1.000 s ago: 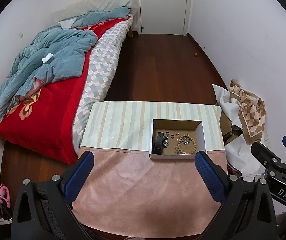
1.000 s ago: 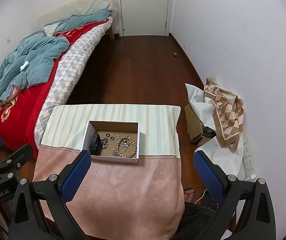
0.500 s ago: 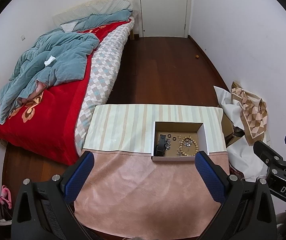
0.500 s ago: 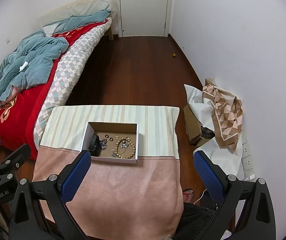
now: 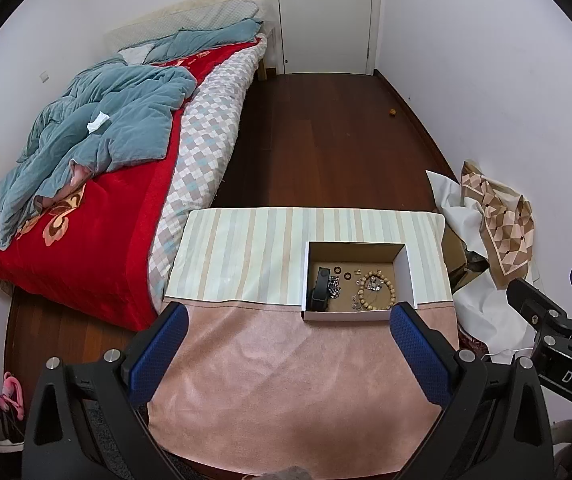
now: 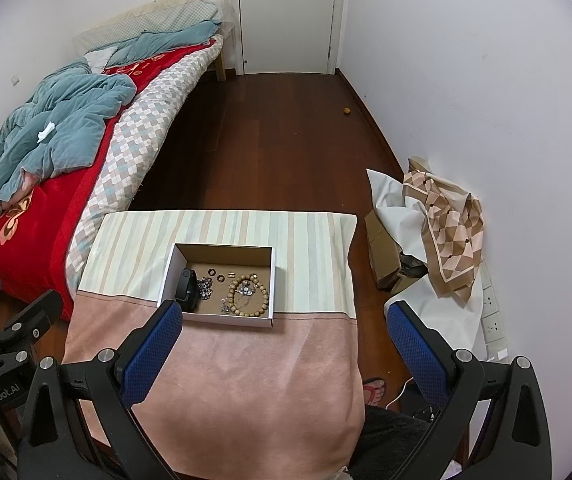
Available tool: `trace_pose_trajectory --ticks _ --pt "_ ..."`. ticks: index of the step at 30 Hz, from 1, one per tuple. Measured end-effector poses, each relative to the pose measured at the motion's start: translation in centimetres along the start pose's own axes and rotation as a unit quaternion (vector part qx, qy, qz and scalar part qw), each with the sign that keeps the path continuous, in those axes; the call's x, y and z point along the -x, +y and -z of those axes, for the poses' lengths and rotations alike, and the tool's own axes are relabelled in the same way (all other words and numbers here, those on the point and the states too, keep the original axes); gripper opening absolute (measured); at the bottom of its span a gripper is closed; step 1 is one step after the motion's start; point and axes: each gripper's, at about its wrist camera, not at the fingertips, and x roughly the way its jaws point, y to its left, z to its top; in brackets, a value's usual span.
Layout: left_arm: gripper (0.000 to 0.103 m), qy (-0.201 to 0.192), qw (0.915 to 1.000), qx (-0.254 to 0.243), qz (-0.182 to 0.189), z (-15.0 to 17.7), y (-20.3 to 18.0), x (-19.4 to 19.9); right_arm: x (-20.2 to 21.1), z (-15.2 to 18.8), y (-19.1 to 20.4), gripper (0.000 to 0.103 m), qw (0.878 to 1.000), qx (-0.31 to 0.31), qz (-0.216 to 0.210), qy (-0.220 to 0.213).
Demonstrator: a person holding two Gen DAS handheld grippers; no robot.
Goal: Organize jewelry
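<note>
A shallow cardboard box [image 5: 402, 276] [image 6: 273, 280] sits on a cloth-covered table [image 5: 269, 380] [image 6: 245, 368]. Inside lie a wooden bead bracelet [image 5: 378, 293] [image 6: 247, 290], a black band [image 5: 320, 294] [image 6: 185, 285], a silver chain [image 5: 334, 285] [image 6: 205, 287], and small dark rings [image 5: 337, 269] [image 6: 210, 271]. My left gripper [image 5: 288, 338] hangs open above the pink cloth, short of the box. My right gripper [image 6: 286, 334] is open too, held high over the table's near right side, with nothing between its fingers.
A bed [image 5: 85, 184] with a red blanket and blue quilt borders the table's left. Crumpled paper and a patterned cloth [image 6: 446, 216] lie by the right wall, with cardboard [image 6: 382, 248] beside them. A person's foot in a sandal [image 6: 374, 390] is under the table edge.
Both views have shifted slightly, with the table and box sliding a little lower and rightward in the left view; the grippers stay open and the jewelry has not moved.
</note>
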Motion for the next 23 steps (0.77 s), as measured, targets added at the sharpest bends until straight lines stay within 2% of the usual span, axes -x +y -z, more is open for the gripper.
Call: trace_pose_trajectory --ticks 23 --pt "0.103 -0.002 1.0 0.003 0.006 0.33 0.48 -0.14 -0.1 0.19 -0.07 0.103 1.0 0.001 -0.003 0.002"
